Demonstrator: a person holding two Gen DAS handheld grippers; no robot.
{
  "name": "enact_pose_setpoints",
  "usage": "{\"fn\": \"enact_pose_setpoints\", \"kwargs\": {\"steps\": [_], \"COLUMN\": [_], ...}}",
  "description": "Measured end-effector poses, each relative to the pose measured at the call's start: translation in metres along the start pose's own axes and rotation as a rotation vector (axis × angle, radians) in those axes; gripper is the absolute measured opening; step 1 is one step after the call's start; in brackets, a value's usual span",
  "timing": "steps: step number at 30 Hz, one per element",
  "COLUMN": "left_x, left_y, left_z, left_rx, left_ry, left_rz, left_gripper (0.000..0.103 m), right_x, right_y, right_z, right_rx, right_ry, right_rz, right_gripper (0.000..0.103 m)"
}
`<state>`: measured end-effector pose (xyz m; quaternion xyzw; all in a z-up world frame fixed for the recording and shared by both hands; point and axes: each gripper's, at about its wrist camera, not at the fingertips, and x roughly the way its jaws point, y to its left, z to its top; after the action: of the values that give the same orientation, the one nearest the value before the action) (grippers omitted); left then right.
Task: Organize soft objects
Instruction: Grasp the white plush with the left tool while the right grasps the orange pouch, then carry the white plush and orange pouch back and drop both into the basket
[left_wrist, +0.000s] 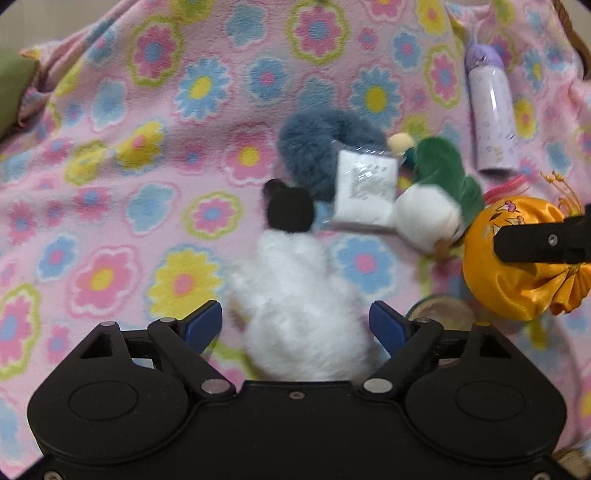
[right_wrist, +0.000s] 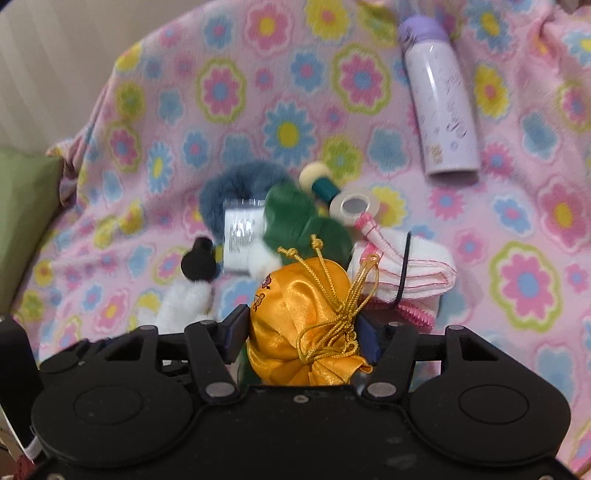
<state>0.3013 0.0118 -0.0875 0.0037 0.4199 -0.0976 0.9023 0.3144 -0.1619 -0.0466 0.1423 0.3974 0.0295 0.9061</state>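
A white plush toy (left_wrist: 299, 310) with a black head (left_wrist: 290, 210) lies on the flowered blanket (left_wrist: 110, 147), its body between the wide-open fingers of my left gripper (left_wrist: 295, 325). My right gripper (right_wrist: 301, 332) is shut on an orange satin drawstring pouch (right_wrist: 306, 314), which also shows at the right in the left wrist view (left_wrist: 517, 258). Behind them lie a blue-grey furry ring (left_wrist: 314, 140), a white packet (left_wrist: 365, 188), a green and white plush (left_wrist: 439, 192) and a folded pink-trimmed white cloth (right_wrist: 406, 273).
A lilac bottle (right_wrist: 439, 99) lies on the blanket at the back right. A tape roll (right_wrist: 354, 206) and a green-handled piece with a cream knob (right_wrist: 317, 181) lie near the plush pile. A green cushion (right_wrist: 22, 206) is at the left edge.
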Motion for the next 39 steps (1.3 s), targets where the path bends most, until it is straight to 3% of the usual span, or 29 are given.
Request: {"fn": "enact_pose_setpoints", "kwargs": {"steps": [7, 9, 11, 18, 26, 39], "left_x": [0.02, 0.018, 0.013, -0.011, -0.07, -0.166], "left_y": [-0.013, -0.013, -0.014, -0.018, -0.023, -0.037], "left_z": [0.01, 0.012, 0.014, 0.02, 0.027, -0.015], "left_rx": [0.048, 0.045, 0.049, 0.058, 0.0, -0.053], "left_ry": [0.058, 0.053, 0.047, 0.019, -0.029, -0.083], "left_rz": [0.033, 0.022, 0.019, 0.022, 0.015, -0.025], "left_gripper": [0.083, 0.068, 0.047, 0.046, 0.046, 0.047], "right_x": [-0.017, -0.02, -0.022, -0.045, -0.083, -0.161], "right_y": [-0.01, -0.012, -0.014, -0.026, -0.039, -0.033], "right_z": [-0.003, -0.006, -0.007, 0.004, 0.009, -0.045], "right_rx": [0.005, 0.0, 0.002, 0.043, 0.088, 0.048], "right_ry": [-0.03, -0.039, -0.049, -0.136, -0.193, -0.196], "right_rz": [-0.001, -0.001, 0.007, 0.026, 0.048, 0.132], "right_gripper": [0.06, 0.06, 0.06, 0.06, 0.06, 0.06]}}
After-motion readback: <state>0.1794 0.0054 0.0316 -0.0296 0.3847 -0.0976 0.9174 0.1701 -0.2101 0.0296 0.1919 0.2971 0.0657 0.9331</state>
